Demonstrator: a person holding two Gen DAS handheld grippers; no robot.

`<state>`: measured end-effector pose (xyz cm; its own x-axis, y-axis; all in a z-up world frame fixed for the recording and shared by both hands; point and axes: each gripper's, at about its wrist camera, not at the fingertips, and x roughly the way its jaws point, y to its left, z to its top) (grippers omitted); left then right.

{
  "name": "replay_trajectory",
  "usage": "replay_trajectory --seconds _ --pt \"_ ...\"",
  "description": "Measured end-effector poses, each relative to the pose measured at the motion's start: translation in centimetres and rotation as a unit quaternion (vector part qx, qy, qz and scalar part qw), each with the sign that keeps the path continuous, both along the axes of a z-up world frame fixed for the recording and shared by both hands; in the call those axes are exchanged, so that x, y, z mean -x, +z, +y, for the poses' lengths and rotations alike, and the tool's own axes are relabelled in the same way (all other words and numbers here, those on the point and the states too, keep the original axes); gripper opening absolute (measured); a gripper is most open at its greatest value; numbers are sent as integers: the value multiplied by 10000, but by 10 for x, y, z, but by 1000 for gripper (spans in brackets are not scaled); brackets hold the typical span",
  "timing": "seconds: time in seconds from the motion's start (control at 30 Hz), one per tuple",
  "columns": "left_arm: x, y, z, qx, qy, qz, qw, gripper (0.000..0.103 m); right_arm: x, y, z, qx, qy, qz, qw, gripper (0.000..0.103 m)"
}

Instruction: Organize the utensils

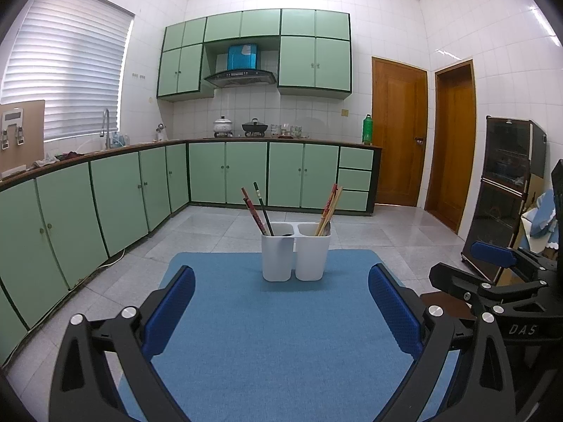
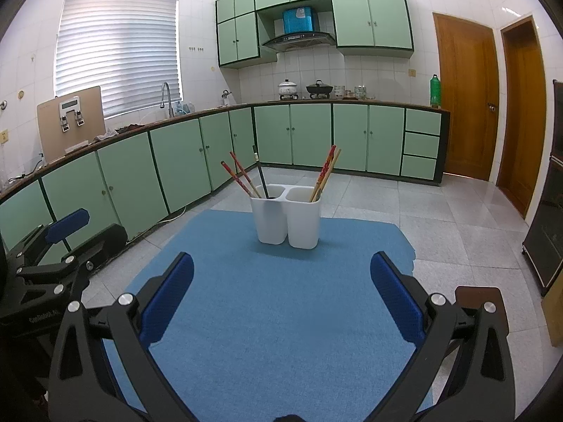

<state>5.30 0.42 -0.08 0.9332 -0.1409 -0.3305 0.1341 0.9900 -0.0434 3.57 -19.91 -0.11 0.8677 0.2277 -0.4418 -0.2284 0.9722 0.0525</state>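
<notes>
Two grippers, left gripper (image 1: 281,302) and right gripper (image 2: 281,288), hover with jaws spread and empty, short of the white holder (image 1: 295,253) on the blue mat (image 1: 267,334). Chopsticks (image 1: 258,211) lean in both of its compartments, apparently sorted by kind.

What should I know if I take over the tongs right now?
Left tongs: open, empty, held above the blue mat.
Right tongs: open, empty, also above the mat.
The white two-cup holder stands upright at the mat's far end. Its left cup holds red chopsticks and a black one; its right cup holds red and tan chopsticks.
Done: every utensil in view is in the holder; none lie on the mat.
Left: probably nothing, unless the colours need sorting.
</notes>
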Motion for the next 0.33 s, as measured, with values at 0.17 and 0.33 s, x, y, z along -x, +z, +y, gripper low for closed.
replay_trajectory --seconds 0.17,0.33 --pt "0 1 0 -12 24 14 10000 97 1 -2 0 -1 -4 -4 10000 97" --pt "0 1 -1 -21 27 18 10000 97 0 -1 -1 -12 -11 -4 10000 97"
